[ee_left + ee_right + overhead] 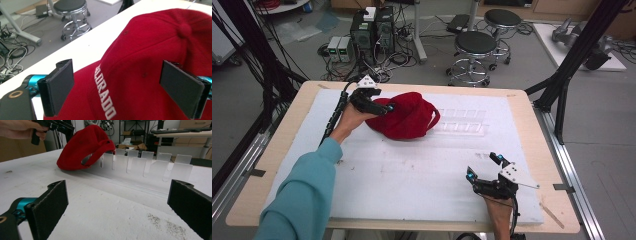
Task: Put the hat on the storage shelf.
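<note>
Red cap [150,62] between the left gripper's [125,87] wide-spread fingers [60,87], untouched.

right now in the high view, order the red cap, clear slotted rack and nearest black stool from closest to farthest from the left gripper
1. red cap: right at the left gripper, at its tips.
2. clear slotted rack: on the table to the cap's right.
3. black stool: on the floor beyond the table's far edge.
</note>
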